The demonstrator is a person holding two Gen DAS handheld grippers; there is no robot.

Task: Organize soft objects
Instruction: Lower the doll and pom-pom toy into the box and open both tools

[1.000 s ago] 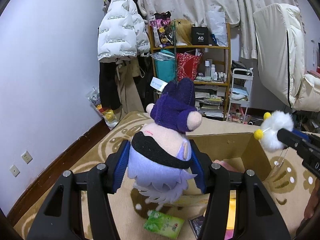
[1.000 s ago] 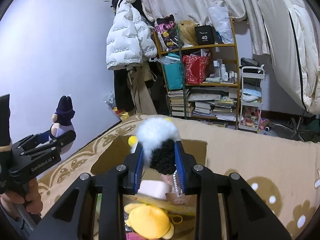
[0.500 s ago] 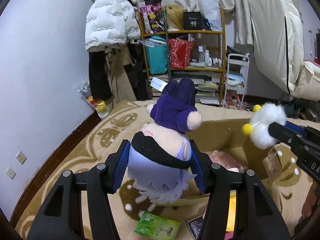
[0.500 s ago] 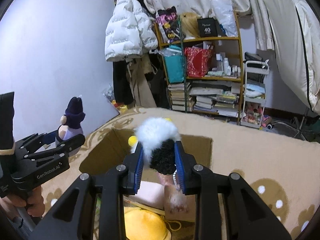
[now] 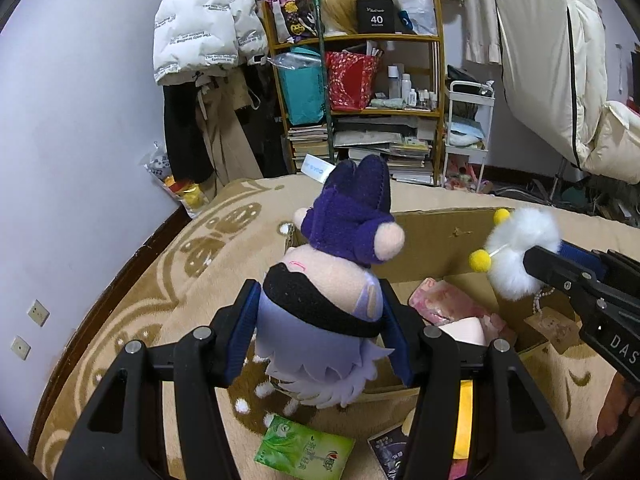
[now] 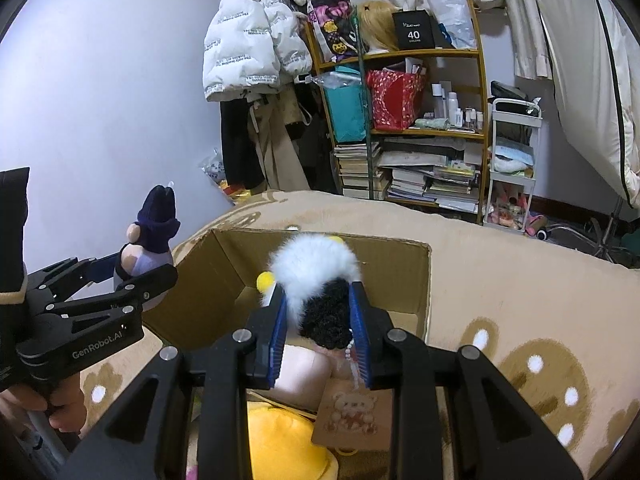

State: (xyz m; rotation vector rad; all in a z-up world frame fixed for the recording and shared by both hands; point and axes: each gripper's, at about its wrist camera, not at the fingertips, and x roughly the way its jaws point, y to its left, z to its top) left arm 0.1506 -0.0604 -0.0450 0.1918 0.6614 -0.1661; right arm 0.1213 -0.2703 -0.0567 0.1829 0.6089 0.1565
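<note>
My left gripper (image 5: 320, 332) is shut on a plush doll (image 5: 332, 292) with a purple hood and lilac body, held upright above the near left corner of an open cardboard box (image 5: 436, 240). The doll also shows at the left in the right wrist view (image 6: 150, 244). My right gripper (image 6: 320, 338) is shut on a fluffy white and black pompom toy (image 6: 316, 280) with yellow balls, held over the box (image 6: 228, 288). A paper bear tag (image 6: 352, 416) hangs from it. The toy shows in the left wrist view (image 5: 520, 256) too.
The box holds a yellow plush (image 6: 284, 440) and pink soft items (image 5: 452, 304). A green packet (image 5: 304, 452) lies on the tan patterned blanket (image 5: 168, 280). A cluttered shelf (image 5: 360, 100), hanging coats (image 5: 208, 28) and a white cart (image 5: 468, 128) stand behind.
Both grippers have moved forward with their toys. The doll now hangs nearer the box's left corner, and the pompom toy sits lower over the box.
</note>
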